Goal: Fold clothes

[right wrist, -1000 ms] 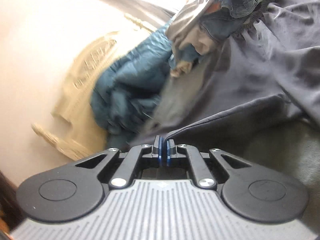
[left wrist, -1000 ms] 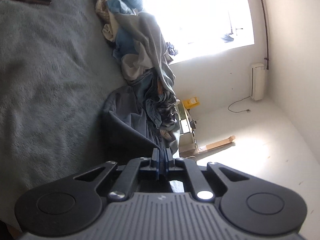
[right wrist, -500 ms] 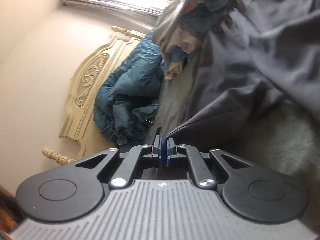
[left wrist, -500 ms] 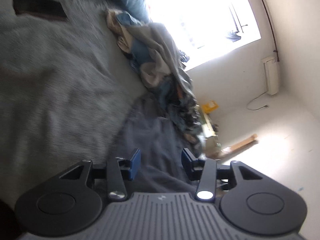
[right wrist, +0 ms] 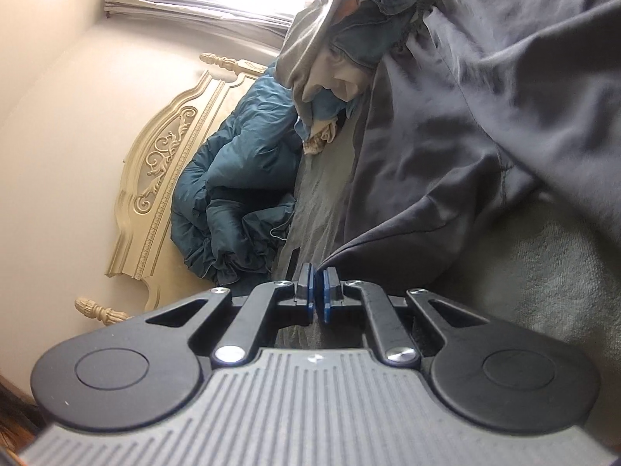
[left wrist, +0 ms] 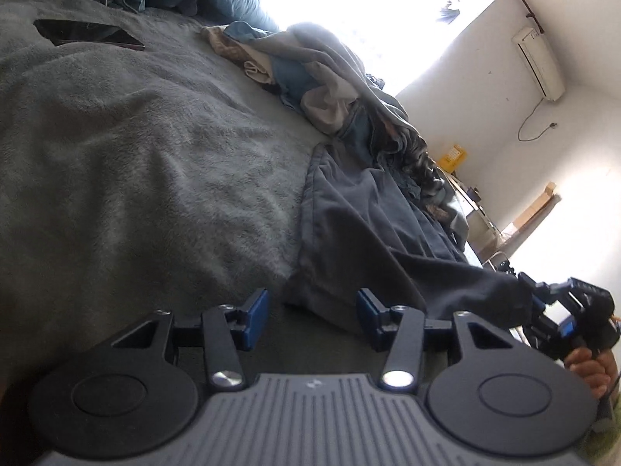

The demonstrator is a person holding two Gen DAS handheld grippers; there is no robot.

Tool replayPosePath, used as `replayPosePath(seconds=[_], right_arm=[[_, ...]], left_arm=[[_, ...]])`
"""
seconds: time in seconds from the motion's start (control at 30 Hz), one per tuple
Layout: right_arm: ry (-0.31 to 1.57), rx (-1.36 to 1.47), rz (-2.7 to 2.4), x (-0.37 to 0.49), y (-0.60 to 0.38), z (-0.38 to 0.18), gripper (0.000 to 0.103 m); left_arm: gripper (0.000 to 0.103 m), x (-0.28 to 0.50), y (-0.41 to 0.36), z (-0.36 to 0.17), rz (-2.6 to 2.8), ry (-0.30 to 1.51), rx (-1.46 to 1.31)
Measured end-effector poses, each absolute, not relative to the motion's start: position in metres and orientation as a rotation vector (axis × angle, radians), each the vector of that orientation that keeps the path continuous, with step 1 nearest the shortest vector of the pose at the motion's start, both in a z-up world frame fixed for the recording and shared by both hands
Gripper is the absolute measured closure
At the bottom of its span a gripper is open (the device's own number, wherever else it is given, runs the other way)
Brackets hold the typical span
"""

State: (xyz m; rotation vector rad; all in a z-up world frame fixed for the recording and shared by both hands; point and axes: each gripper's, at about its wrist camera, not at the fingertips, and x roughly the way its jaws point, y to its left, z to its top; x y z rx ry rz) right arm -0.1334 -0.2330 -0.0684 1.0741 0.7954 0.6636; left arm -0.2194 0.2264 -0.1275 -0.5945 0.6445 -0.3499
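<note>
A dark grey garment (left wrist: 368,225) lies spread on the grey bed blanket (left wrist: 136,155). One corner is drawn out to the right, where my right gripper (left wrist: 537,303) holds it. In the right wrist view that gripper (right wrist: 318,295) is shut, with the garment's (right wrist: 446,136) edge running into its blue pads. My left gripper (left wrist: 312,312) hovers low over the blanket with its jaws open. The garment's near hem lies just ahead of its fingertips, apart from the pads.
A heap of mixed clothes (left wrist: 341,93) lies beyond the garment toward the bright window. A flat dark device (left wrist: 85,33) rests on the blanket at the upper left. A teal duvet (right wrist: 233,186) is bunched against the cream headboard (right wrist: 163,155). A hand (left wrist: 594,369) grips the right tool.
My left gripper opened and let go of the dark garment, then rolled and sank toward the blanket. The right gripper stayed shut on the cloth and dropped a little.
</note>
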Motion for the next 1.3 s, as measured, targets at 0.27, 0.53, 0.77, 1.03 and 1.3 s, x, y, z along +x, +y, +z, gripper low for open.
replayPosePath(seconds=[0.27,0.53,0.77,1.03,1.3], right_arm=[[0.795,1.067,0.655,-0.141,-0.233,-0.071,0.099],[0.768,1.056,0.662,-0.145,-0.240,-0.060,0.099],[0.783,1.078,0.661,-0.156,-0.244,-0.068,0.100],[0.930,1.010,0.570,-0.182,-0.232,-0.115,0.099],[0.974,0.838,0.460,-0.207,-0.229,-0.125,0.096]], left_arm=[[0.100,-0.202,0.225,-0.130,-0.228,0.736,-0.638],[0.100,-0.197,0.276,-0.094,-0.424,0.678,-1.105],[0.101,-0.210,0.286,-0.086,-0.408,0.671,-1.101],[0.100,-0.215,0.302,-0.129,-0.250,0.747,-1.001],[0.059,-0.223,0.310,-0.129,-0.276,0.689,-0.919]])
